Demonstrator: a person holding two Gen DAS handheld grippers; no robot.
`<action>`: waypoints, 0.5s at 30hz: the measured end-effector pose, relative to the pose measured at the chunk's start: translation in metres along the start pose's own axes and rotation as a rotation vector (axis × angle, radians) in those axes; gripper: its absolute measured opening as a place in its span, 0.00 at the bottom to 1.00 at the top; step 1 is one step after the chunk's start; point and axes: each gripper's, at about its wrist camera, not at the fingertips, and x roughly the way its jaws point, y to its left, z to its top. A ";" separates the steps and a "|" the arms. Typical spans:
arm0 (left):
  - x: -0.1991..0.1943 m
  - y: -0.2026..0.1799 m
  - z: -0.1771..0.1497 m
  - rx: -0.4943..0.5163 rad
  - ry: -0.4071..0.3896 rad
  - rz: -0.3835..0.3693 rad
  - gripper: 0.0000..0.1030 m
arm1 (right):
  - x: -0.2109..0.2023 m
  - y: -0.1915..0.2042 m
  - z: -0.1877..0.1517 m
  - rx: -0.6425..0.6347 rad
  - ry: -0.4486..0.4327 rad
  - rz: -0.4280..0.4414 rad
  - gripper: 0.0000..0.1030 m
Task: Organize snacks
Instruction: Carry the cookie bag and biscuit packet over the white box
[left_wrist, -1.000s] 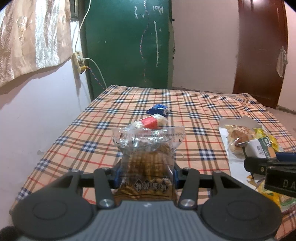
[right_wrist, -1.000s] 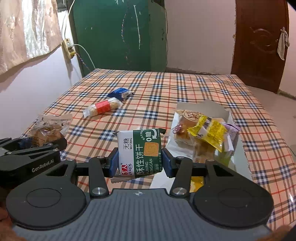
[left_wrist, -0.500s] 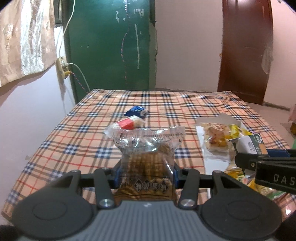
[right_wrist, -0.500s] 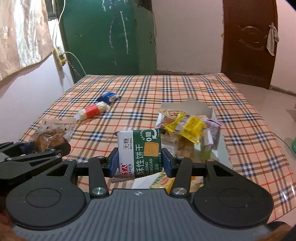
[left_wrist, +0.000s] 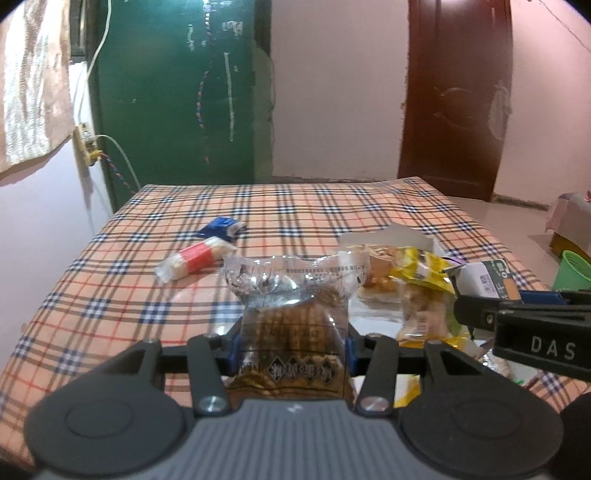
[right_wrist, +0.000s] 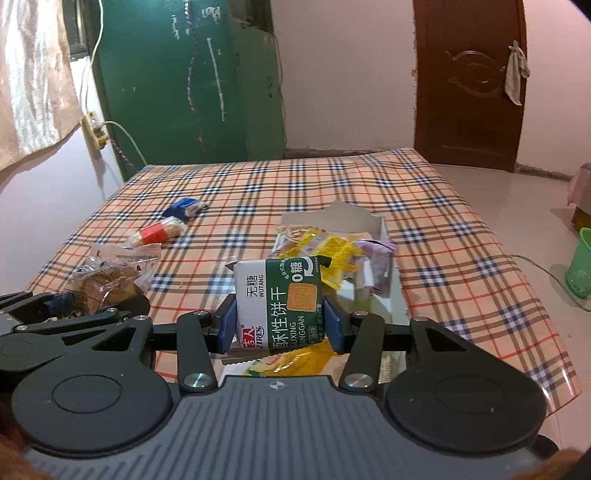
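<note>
The lower end of the clear cookie packet (left_wrist: 293, 332) is hidden behind the left gripper (left_wrist: 293, 352) body. The foot of the green-and-white biscuit pack (right_wrist: 280, 301) drops behind the right gripper (right_wrist: 280, 326) body. In the white box (right_wrist: 354, 218), the snacks overlap, so their count cannot be told. The small blue wrapper (left_wrist: 219, 228) at the far left is too small to read. In the left wrist view, the green cup (left_wrist: 574, 271) is cut off by the right edge.

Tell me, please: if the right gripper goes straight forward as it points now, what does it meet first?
Probably the pile of snack packets in the white box. The right gripper, shut on the green biscuit pack, points at it, though depth is unclear.
</note>
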 end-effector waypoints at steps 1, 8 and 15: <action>0.000 -0.003 0.000 0.005 0.001 -0.007 0.46 | -0.002 -0.003 -0.001 0.005 -0.002 -0.005 0.58; 0.005 -0.021 0.001 0.036 0.014 -0.052 0.46 | -0.013 -0.023 -0.003 0.039 -0.010 -0.043 0.58; 0.007 -0.039 0.001 0.069 0.020 -0.092 0.46 | -0.025 -0.043 -0.006 0.078 -0.018 -0.077 0.58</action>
